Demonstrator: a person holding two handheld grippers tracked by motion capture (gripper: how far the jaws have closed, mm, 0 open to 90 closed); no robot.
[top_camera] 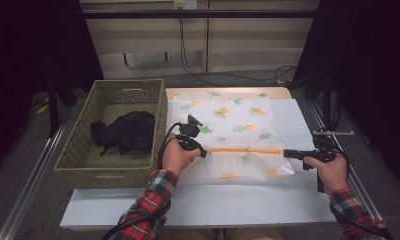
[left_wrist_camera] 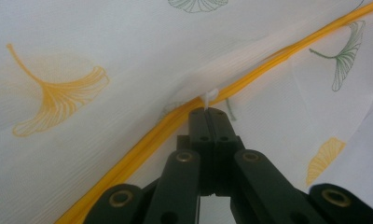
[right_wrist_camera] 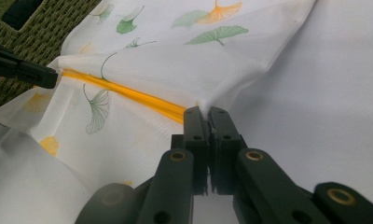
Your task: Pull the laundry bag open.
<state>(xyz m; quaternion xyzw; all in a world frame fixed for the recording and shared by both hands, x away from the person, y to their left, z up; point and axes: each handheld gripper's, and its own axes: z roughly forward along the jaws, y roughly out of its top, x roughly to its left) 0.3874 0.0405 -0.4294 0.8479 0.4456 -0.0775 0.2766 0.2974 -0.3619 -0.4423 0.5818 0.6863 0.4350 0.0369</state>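
My left gripper point(top_camera: 202, 150) has its jaws pressed together on a small white tab point(left_wrist_camera: 210, 96) at the near end of the yellow zipper point(top_camera: 244, 150); I think it is the zipper pull, though the jaws hide most of it. My right gripper point(top_camera: 286, 153) is pinched tight on the bag point(top_camera: 228, 135) fabric at the zipper's other end point(right_wrist_camera: 177, 111). The bag, white mesh printed with ginkgo leaves, lies flat on the table point(top_camera: 198, 205), between my two hands, with the zipper stretched straight across it. Just left of the bag stands a woven basket point(top_camera: 78, 150) with dark cloth point(top_camera: 125, 131) inside.
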